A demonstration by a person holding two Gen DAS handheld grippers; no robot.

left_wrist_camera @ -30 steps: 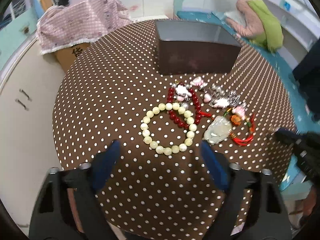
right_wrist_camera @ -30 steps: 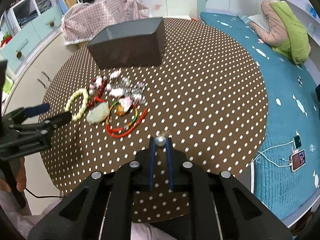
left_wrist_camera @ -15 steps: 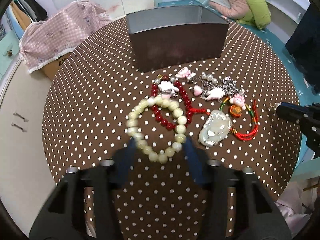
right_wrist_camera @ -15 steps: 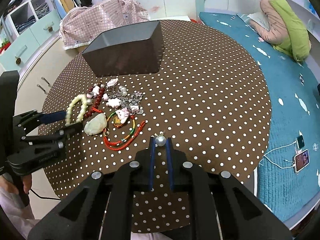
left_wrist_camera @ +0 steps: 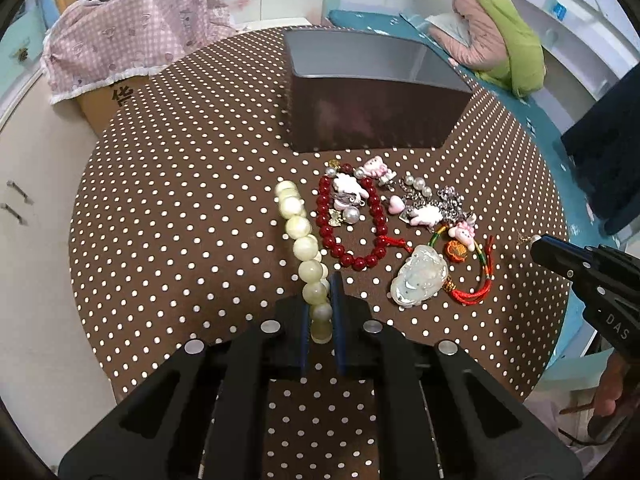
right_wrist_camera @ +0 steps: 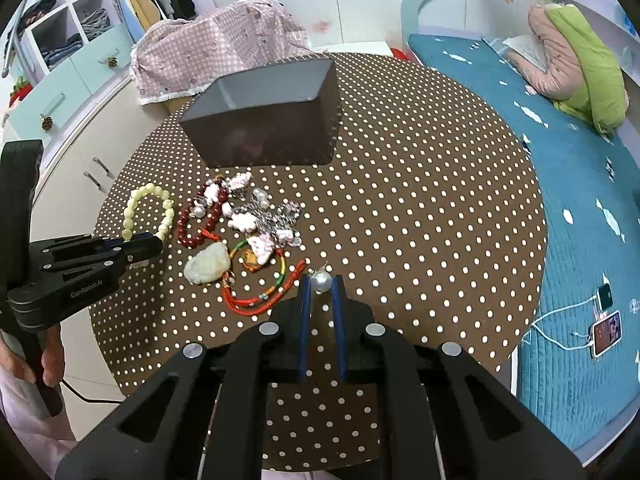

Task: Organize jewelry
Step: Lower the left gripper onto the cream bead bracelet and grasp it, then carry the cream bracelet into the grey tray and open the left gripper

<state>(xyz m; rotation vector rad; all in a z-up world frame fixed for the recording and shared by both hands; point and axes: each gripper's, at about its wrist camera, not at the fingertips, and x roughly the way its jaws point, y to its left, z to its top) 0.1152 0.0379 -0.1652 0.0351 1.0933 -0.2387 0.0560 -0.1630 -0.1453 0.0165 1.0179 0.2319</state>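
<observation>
1. the left tool (left_wrist_camera: pixel 320 292) is seen closed on the near end of a cream bead bracelet (left_wrist_camera: pixel 302 240); the beads are pinched between its blue fingers (left_wrist_camera: pixel 335 308), and the rest of the strand runs away toward 12 o'clock in the left wrist view.
2. from the right wrist view, the same bracelet (right_wrist_camera: pixel 148 212) is seen as a narrow loop at 9 o'clock of the jewelry pile, with the left tool (right_wrist_camera: pixel 146 246) clamped across its near end.
3. the right tool (right_wrist_camera: pixel 320 292) is seen closed on a pearl earring (right_wrist_camera: pixel 321 281), the round pearl being held between the tips of the blue fingers (right_wrist_camera: pixel 305 304).
4. a dark red bead bracelet (left_wrist_camera: pixel 352 220) is laid on the brown polka-dot surface (left_wrist_camera: pixel 180 200), just beside the cream strand at its 3 o'clock.
5. a pale jade pendant (left_wrist_camera: pixel 418 276) on a red and green cord (left_wrist_camera: pixel 478 276) is found at 4 o'clock of the red bracelet.
6. pink and white charms with silver chain (left_wrist_camera: pixel 428 208) are heaped between the red bracelet and the cord.
7. an open dark box (left_wrist_camera: pixel 368 120) with a grey inside is placed at 12 o'clock of the pile, near it but apart.
8. in the left wrist view the right tool (left_wrist_camera: pixel 538 246) is seen at 3 o'clock, near the surface's edge.
9. a pink checked cloth (right_wrist_camera: pixel 216 52) is draped over something beyond the surface at 11 o'clock in the right wrist view.
</observation>
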